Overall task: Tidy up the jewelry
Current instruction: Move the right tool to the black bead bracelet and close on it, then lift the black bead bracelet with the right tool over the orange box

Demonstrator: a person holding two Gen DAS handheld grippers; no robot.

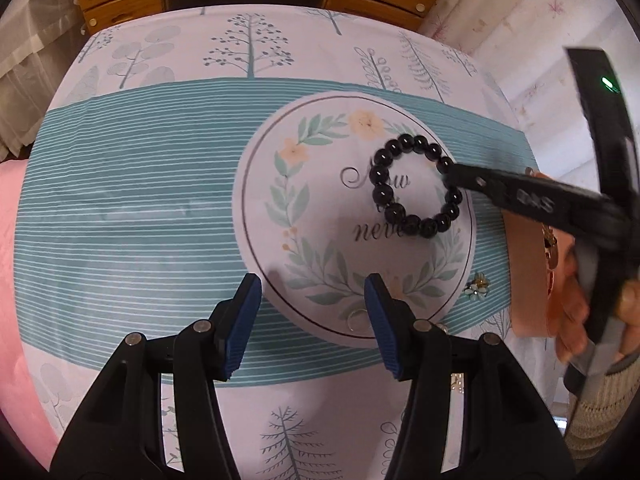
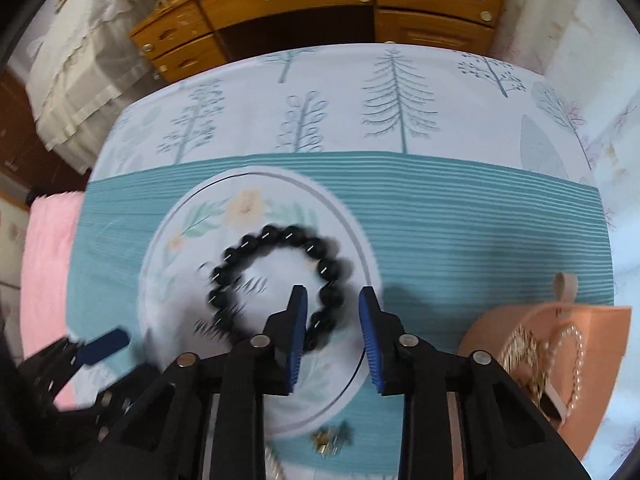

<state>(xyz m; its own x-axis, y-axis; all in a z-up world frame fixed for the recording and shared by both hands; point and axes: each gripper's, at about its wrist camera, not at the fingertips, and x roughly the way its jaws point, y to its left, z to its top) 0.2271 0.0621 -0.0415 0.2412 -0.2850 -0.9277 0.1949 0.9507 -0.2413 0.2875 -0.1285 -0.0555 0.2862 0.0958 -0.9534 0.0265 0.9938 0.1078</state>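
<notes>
Over the tree-print tablecloth [image 1: 132, 184] I see the round floral plate [image 1: 280, 208] bearing the black bead bracelet [image 1: 384, 194], my right gripper [image 2: 332, 300] straddling its beads without pinching them, my left gripper [image 1: 314, 284] hanging empty and spread at the plate's near rim.

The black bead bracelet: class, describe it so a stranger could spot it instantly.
Find the round floral plate on the teal-striped tablecloth. The black bead bracelet lies on its lettering, a ring of glossy dark beads. Nearby jewelry is small and metallic: a flower brooch and a thin ring.
</notes>
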